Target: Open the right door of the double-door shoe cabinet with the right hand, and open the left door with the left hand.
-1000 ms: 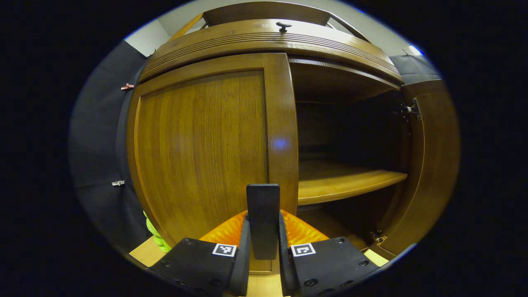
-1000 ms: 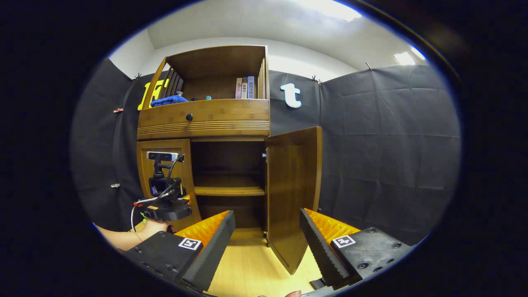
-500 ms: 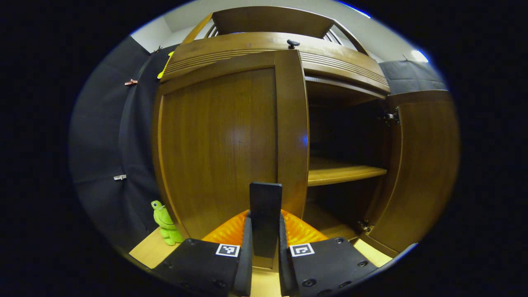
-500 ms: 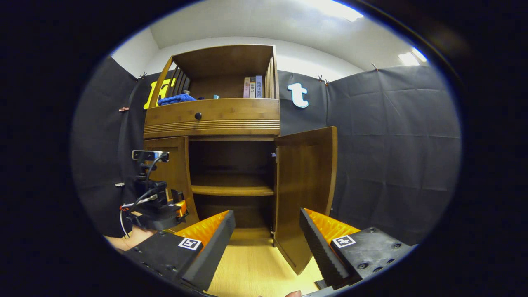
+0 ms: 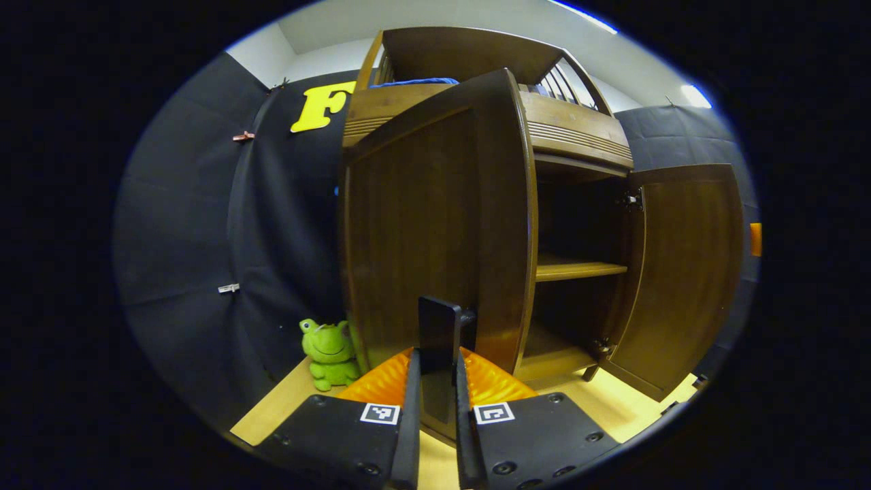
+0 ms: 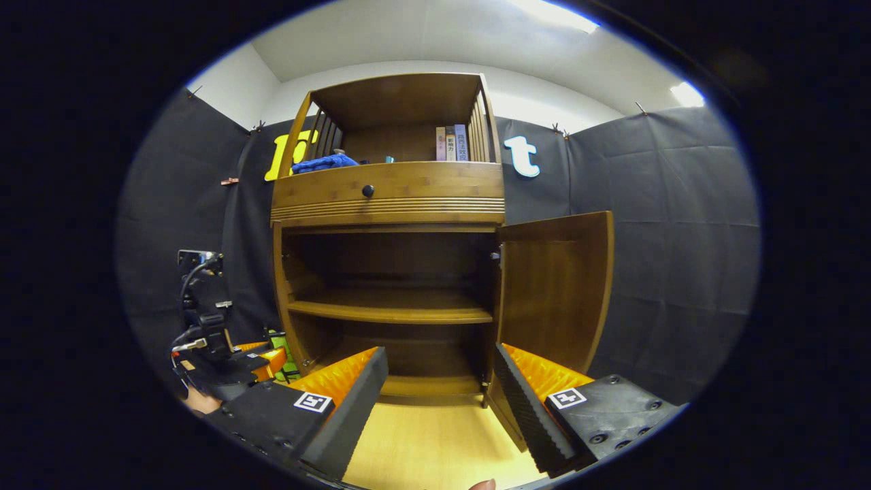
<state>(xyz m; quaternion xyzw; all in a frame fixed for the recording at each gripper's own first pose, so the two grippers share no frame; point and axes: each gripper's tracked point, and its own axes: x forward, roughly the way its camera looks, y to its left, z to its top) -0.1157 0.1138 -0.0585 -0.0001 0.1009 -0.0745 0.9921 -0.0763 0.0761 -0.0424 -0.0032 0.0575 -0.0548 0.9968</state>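
Note:
The wooden shoe cabinet (image 6: 388, 204) has both lower doors swung out. In the left gripper view the left door (image 5: 435, 218) is turned well away from the cabinet front. My left gripper (image 5: 435, 357) is shut on its flat black handle (image 5: 439, 323). The right door (image 5: 680, 272) stands wide open beyond it, baring the inner shelf (image 5: 578, 270). In the right gripper view my right gripper (image 6: 441, 355) is open and holds nothing, set back from the cabinet and facing the shelf (image 6: 391, 313). The right door (image 6: 554, 292) hangs open to its right, and the left gripper (image 6: 262, 354) is low on the left.
A green frog toy (image 5: 330, 347) sits on the floor by the cabinet's left side. Above the doors is a drawer with a dark knob (image 6: 367, 191). The top shelf holds books (image 6: 452, 143) and a blue cloth (image 6: 323, 163). Light wooden floor (image 6: 422, 442) lies before the cabinet.
The left door has swung outward from nearly closed, with my left gripper still shut on its handle. My right gripper has stayed open, its view shifting left so the cabinet sits further right.

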